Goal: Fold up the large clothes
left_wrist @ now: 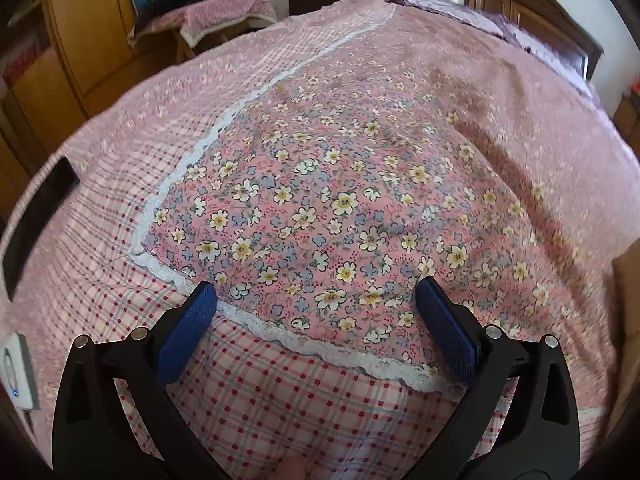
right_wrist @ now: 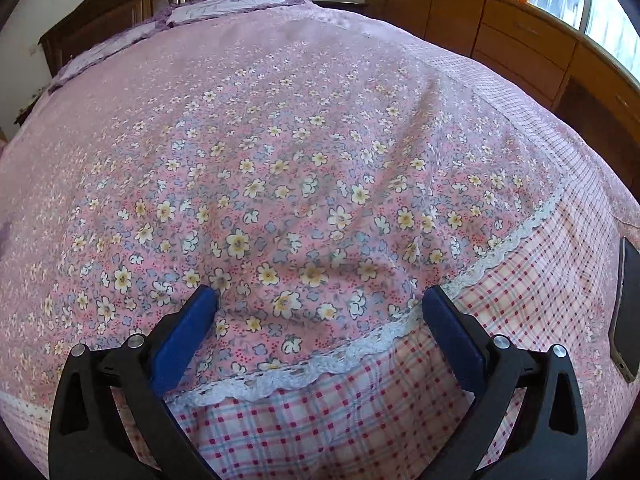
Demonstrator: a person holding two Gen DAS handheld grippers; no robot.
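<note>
**Bed carrying a floral cloth**

A bed is wearing a pink checked cover. A pink floral cloth with a white lace edge is lying spread across it. Pillows are resting at the headboard end, and a dark phone is lying near the bed's edge.

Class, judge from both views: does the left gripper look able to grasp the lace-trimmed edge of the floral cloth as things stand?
Probably yes. The left gripper is open, and the lace-trimmed edge of the floral cloth runs between its fingers with nothing covering it.
</note>
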